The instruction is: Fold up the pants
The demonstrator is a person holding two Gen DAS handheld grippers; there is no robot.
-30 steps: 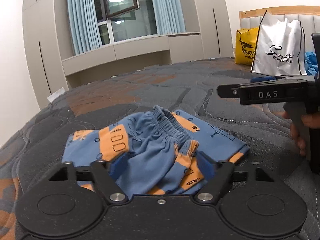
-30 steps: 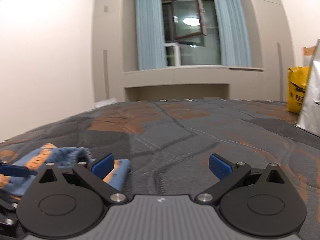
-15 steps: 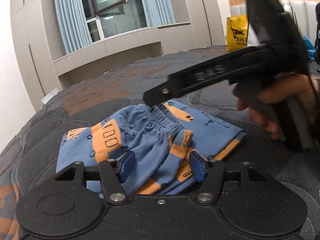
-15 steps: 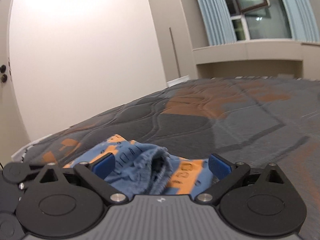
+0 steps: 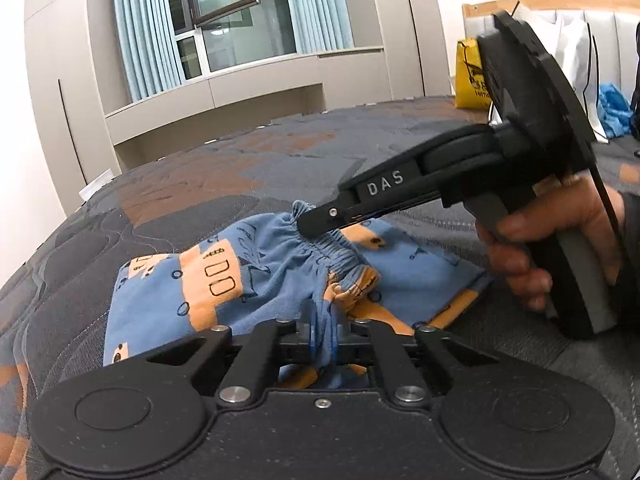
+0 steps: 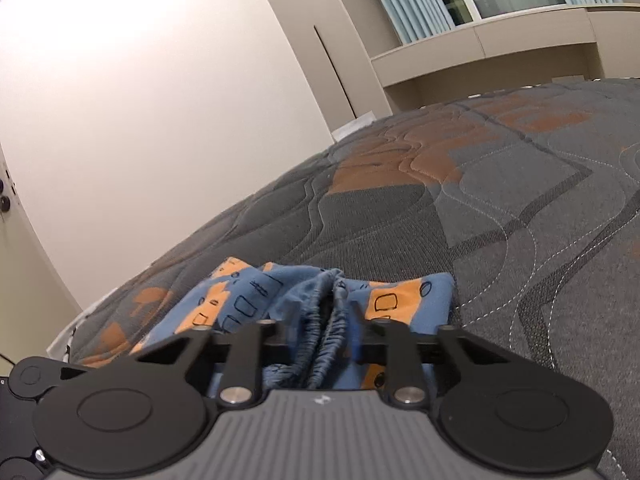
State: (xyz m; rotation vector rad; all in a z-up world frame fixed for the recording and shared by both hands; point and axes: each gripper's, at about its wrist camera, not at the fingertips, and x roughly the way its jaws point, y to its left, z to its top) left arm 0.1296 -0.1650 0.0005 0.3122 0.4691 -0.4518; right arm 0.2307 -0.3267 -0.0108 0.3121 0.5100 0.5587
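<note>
Left wrist view has the pants lying crumpled on the bed, a fair way in from the edge that curves off toward the wall; they sit right in front of the left gripper, whose jaws have just been closing and now pinch a bunched fold of blue fabric between them; so that one's holding cloth, narrow as it gets. Right gripper comes in from the right side of that view, held in a hand, with its tip on the gathered waistband; from the right wrist view its jaws have also just been closing and the ribbed elastic is squeezed between them.

What the next move hangs on, I reckon: both grips sit on the same garment but at different spots, right one on the far waistband ridge, left one on the nearer cloth; the waistband runs roughly across between them, so pulling apart should stretch it flat.

Material-wise it's soft, thin jersey, blue with orange blocks and little black outline doodles; elastic top is puckered and thick; the bed cover is quilted grey with orange patches, slightly grippy-looking, so the cloth may drag.
</note>
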